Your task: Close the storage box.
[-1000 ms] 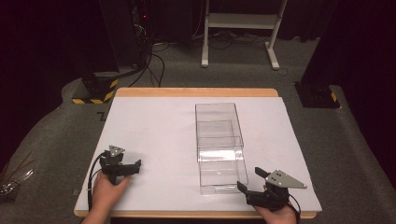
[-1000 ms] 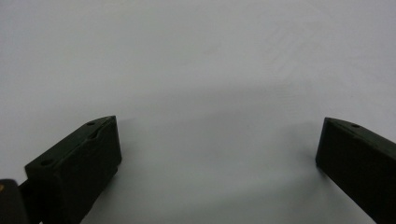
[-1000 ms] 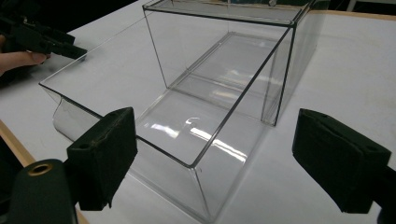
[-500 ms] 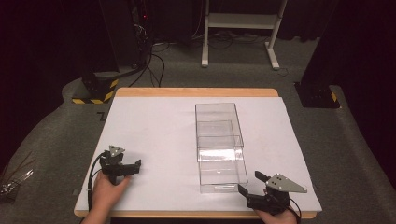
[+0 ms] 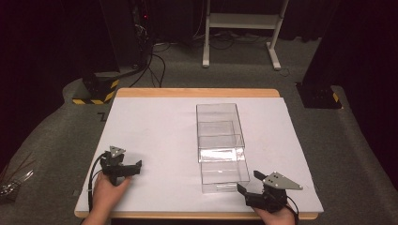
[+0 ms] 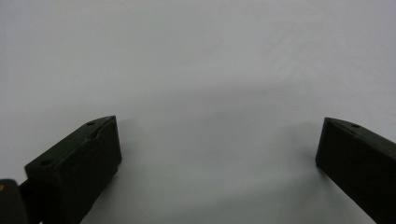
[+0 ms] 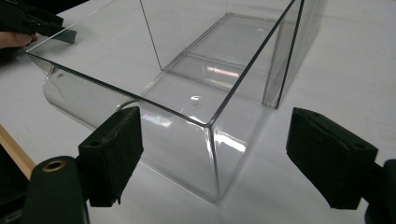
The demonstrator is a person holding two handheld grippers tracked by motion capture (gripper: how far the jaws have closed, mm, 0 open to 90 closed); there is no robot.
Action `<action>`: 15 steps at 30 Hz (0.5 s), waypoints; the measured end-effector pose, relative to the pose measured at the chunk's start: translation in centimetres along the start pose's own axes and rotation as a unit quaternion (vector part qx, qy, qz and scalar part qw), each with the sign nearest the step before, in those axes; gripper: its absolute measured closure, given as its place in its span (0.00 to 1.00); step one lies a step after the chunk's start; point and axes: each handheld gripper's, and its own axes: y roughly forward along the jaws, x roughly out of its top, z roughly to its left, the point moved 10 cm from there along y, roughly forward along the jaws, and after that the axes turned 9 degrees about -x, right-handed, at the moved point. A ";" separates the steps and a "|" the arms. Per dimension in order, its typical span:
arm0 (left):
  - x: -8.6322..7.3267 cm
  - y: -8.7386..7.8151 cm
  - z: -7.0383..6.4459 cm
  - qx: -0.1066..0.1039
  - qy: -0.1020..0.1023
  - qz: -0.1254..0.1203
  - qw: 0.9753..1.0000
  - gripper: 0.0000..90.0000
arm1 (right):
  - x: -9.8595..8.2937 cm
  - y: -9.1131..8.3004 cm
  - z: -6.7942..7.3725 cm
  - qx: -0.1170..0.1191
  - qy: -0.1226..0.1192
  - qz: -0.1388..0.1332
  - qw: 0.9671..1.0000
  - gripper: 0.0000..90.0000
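A clear plastic box (image 5: 217, 123) lies along the middle of the white table (image 5: 155, 131), and its clear drawer (image 5: 224, 174) is pulled out toward the near edge. In the right gripper view the drawer's front corner (image 7: 212, 140) stands just ahead of my right gripper (image 7: 212, 126), whose jaws are wide apart with nothing between them. From above, that right gripper (image 5: 247, 182) sits at the near edge, just right of the drawer front. My left gripper (image 5: 137, 167) rests open on the bare table at the near left, its jaws (image 6: 217, 135) over white surface.
The table's wooden rim (image 5: 197, 92) shows at the far edge. On the floor beyond are a black stand with yellow stripes (image 5: 94, 89), a white frame (image 5: 239, 28) and a dark base (image 5: 319, 96). The other hand's gripper (image 7: 28, 18) shows past the drawer.
My right gripper has slipped slightly toward the near edge of the table. The left gripper, the box and the drawer have stayed put.
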 end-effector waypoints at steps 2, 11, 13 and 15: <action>0.0 0.0 0.0 0.000 0.000 0.000 1.000 0.00 | 0.1 0.2 0.0 0.000 0.001 -0.002 1.000 0.21; 0.0 0.0 0.0 0.000 0.000 0.000 1.000 0.00 | 0.7 1.1 0.1 0.000 -0.003 -0.004 1.000 0.20; 0.0 0.0 0.0 0.000 0.000 0.000 1.000 0.00 | 0.7 1.3 0.2 -0.001 -0.006 -0.003 1.000 0.19; 0.0 0.0 0.0 0.000 0.000 0.000 1.000 0.00 | 0.7 1.3 0.2 0.000 -0.009 -0.003 1.000 0.19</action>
